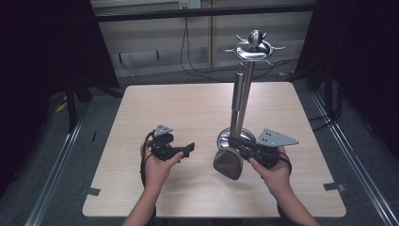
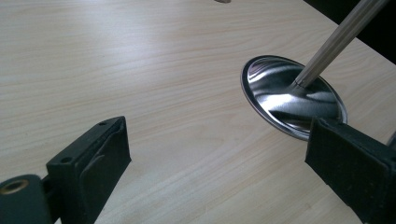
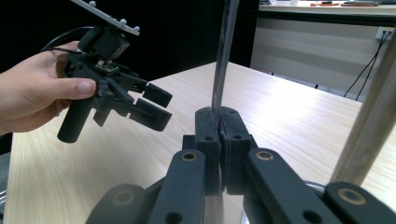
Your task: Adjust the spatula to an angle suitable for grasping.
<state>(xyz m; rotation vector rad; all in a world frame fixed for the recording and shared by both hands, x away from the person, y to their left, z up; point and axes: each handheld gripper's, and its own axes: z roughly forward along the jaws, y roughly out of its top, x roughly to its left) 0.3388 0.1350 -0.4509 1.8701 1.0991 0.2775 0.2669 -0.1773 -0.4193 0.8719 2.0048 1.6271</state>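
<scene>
A steel utensil stand (image 1: pixel 253 47) rises from a round base (image 1: pixel 226 137) on the wooden table (image 1: pixel 188 108), with hooks around its top. A large metal spoon (image 1: pixel 228 163) hangs bowl-down in front of the base, its flat handle (image 3: pixel 223 56) running up beside the stand's pole (image 3: pixel 369 126). My right gripper (image 1: pixel 236 147) (image 3: pixel 219 116) is shut on that handle low down. My left gripper (image 1: pixel 187 150) (image 2: pixel 219 135) (image 3: pixel 156 105) is held left of the stand, open, with nothing between its pads. The left gripper view looks at the mirror-like base (image 2: pixel 294 95) and pole (image 2: pixel 336 39).
Bare tabletop lies left of and behind the stand. Black curtains flank the table, and cables (image 1: pixel 188 52) run along the wall and floor behind it. Tape marks (image 1: pixel 335 186) sit at the front corners.
</scene>
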